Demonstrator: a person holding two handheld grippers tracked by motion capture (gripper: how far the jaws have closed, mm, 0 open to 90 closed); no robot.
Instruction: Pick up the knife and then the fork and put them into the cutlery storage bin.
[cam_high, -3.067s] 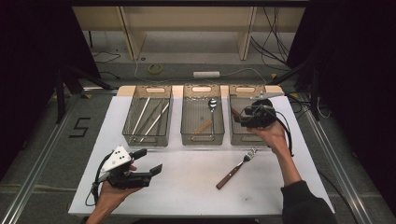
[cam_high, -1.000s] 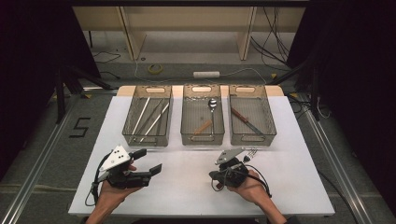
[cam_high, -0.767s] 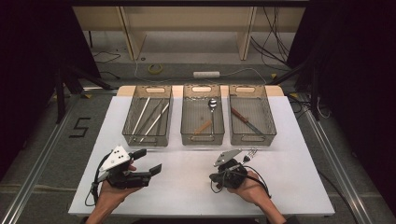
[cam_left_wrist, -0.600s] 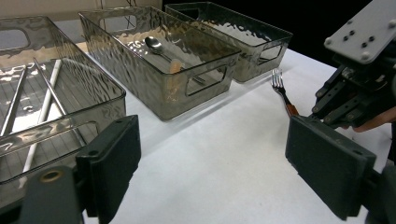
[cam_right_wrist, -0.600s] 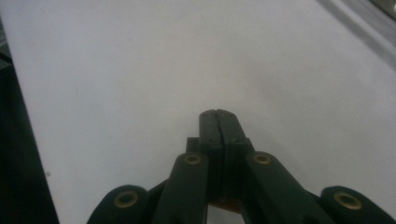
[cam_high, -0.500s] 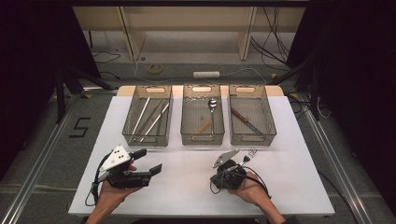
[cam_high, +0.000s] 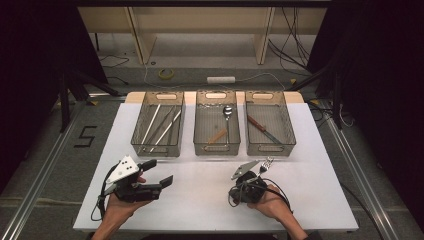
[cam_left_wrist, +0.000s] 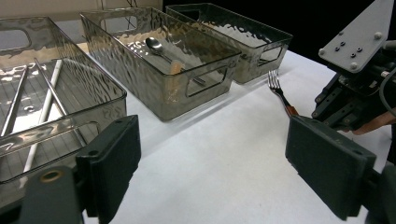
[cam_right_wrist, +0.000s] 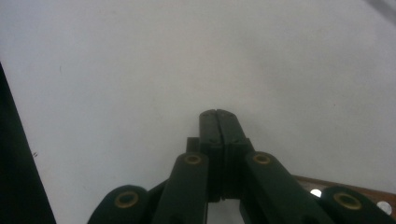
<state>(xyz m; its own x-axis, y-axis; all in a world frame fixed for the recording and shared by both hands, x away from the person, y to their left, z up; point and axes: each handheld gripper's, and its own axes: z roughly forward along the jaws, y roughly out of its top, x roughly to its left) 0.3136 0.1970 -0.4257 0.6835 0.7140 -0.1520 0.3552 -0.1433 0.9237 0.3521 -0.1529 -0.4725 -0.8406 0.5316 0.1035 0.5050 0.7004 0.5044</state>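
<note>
A fork with a wooden handle lies on the white table; its tines (cam_high: 266, 162) (cam_left_wrist: 274, 84) stick out past my right gripper (cam_high: 245, 189). That gripper hangs low over the handle with its jaws pressed together and nothing between them (cam_right_wrist: 217, 114). The riveted handle (cam_right_wrist: 345, 191) passes behind the jaws at the lower right. My left gripper (cam_high: 157, 172) (cam_left_wrist: 219, 168) rests at the front left, jaws wide open and empty, facing the baskets and the right gripper (cam_left_wrist: 355, 93).
Three clear baskets stand in a row at the back of the table. The left basket (cam_high: 137, 145) holds long thin rods, the middle basket (cam_high: 197, 145) a spoon (cam_high: 226, 114), the right basket (cam_high: 290, 140) a knife (cam_high: 260, 127). The table's front edge is close to both hands.
The right gripper has come from above the right basket down to the fork on the front of the table. In the last second it barely shifted. The left gripper and the fork stayed put.
</note>
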